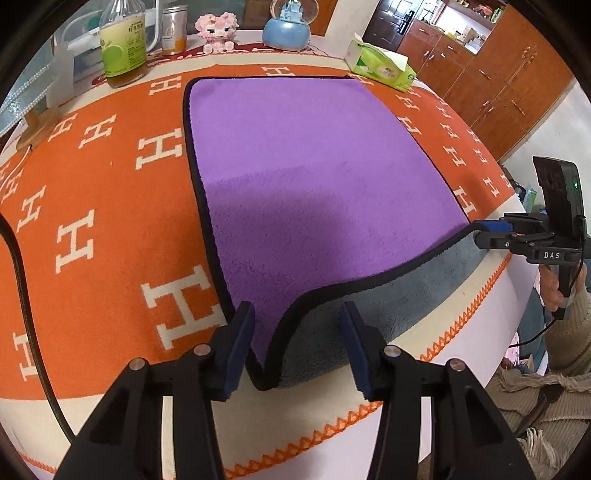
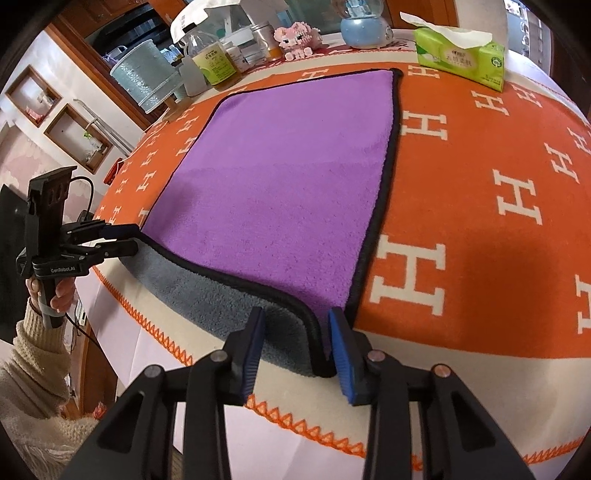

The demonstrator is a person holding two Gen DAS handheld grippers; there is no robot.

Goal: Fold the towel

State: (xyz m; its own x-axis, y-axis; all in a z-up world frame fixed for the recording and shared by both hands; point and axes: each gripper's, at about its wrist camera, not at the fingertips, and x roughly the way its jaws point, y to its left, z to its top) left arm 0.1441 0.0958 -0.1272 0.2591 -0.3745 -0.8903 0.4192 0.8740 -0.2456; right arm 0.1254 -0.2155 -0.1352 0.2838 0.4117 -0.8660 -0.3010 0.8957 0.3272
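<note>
A purple towel (image 1: 295,166) with a black hem and grey underside lies spread on the orange blanket; it also shows in the right wrist view (image 2: 280,192). Its near edge is lifted, showing the grey side (image 1: 369,302). My left gripper (image 1: 297,332) is open, its jaws on either side of the raised near-left corner. My right gripper (image 2: 295,339) is open around the raised near-right corner. Each gripper shows from the side in the other view, the right one (image 1: 487,236) and the left one (image 2: 125,240), at the towel's corners.
An orange blanket with white H letters (image 1: 110,229) covers the table. At the back stand a green tissue pack (image 1: 380,62), a blue snow globe (image 1: 288,29), a pink toy (image 1: 218,31), a bottle (image 1: 122,44) and a can. Wooden cabinets stand behind at right.
</note>
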